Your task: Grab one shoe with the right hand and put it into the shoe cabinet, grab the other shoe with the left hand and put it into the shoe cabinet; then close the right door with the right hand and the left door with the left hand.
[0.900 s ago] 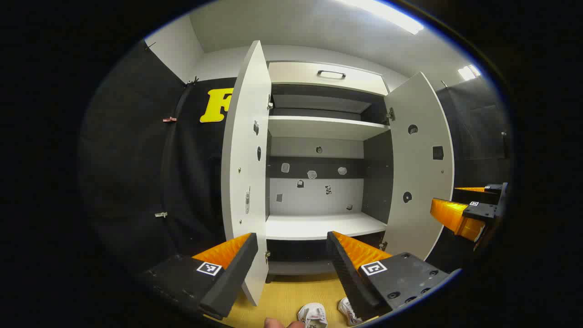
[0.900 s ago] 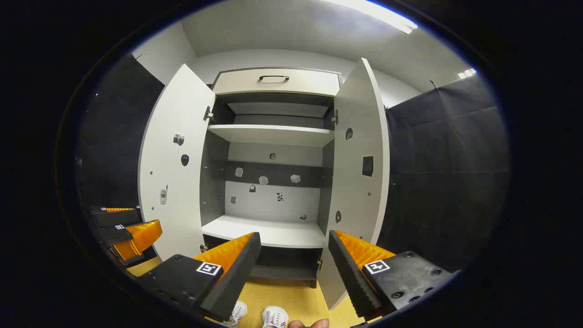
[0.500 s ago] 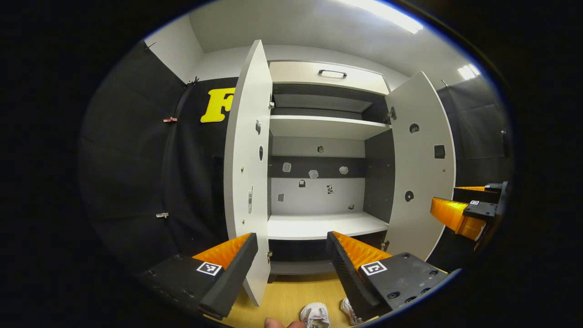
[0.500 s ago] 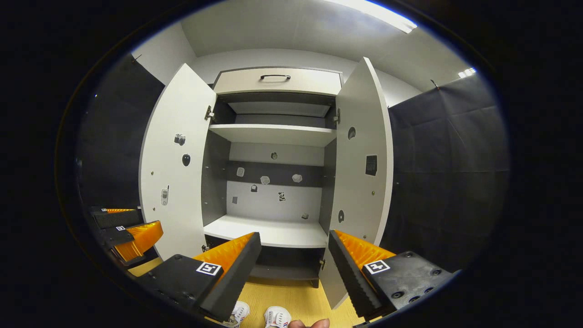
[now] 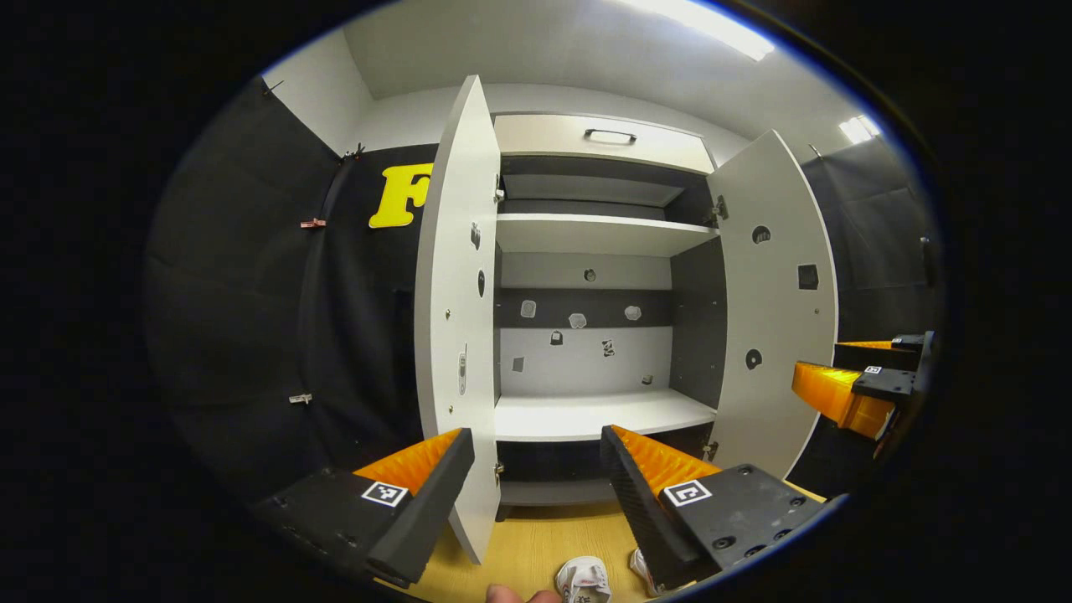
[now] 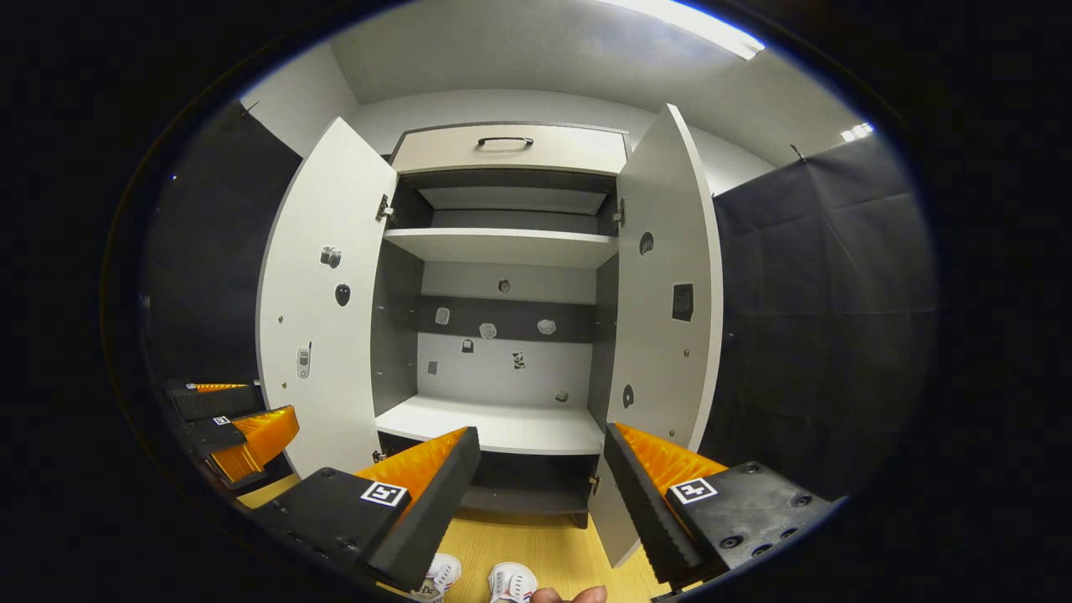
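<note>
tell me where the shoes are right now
Both shoes sit side by side on the yellow wood floor in front of the open shoe cabinet, at the bottom edge of the right gripper view, below and between the right tool fingers.

We see both views lit brightly from above by a ceiling light strip (image 5: 708,21), glaring white. The shoe cabinet (image 6: 502,352) interior is evenly lit, with its lowest recess in shadow. Fisheye distortion bows the doors (image 5: 456,310). Focus stays sharp.
</note>
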{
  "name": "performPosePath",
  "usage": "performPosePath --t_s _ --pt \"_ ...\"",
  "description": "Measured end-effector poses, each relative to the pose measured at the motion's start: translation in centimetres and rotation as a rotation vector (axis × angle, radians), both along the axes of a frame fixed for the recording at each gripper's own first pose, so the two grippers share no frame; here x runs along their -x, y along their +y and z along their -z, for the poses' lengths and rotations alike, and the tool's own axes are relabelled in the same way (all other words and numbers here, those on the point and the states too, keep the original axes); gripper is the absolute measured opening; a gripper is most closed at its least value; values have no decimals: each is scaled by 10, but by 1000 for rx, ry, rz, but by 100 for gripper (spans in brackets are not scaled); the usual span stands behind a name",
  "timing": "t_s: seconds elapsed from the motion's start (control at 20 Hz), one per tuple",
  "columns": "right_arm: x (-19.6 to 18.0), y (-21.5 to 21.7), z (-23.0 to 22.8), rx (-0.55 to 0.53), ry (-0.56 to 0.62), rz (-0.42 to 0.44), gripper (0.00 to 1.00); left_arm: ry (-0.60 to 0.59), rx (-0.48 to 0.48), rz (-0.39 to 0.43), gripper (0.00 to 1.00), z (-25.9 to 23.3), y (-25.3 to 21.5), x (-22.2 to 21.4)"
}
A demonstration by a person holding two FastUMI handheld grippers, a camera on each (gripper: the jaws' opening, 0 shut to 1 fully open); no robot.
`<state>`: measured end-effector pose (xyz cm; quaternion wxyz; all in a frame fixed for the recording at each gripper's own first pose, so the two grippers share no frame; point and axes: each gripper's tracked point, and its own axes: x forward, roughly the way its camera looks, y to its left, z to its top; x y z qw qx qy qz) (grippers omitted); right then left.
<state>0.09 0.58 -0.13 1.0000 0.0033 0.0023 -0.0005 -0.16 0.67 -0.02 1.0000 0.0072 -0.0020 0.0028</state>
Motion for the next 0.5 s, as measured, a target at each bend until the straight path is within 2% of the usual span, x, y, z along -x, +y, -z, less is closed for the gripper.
performPosePath --t_s 0.3,0.5 --pt "7 6 14 -17 41 -17 98 -10 -4 5 94 -3 -1 5" --pt "17 18 70 -33 166 -52 98 -11 1 1 94 -1 3 8"
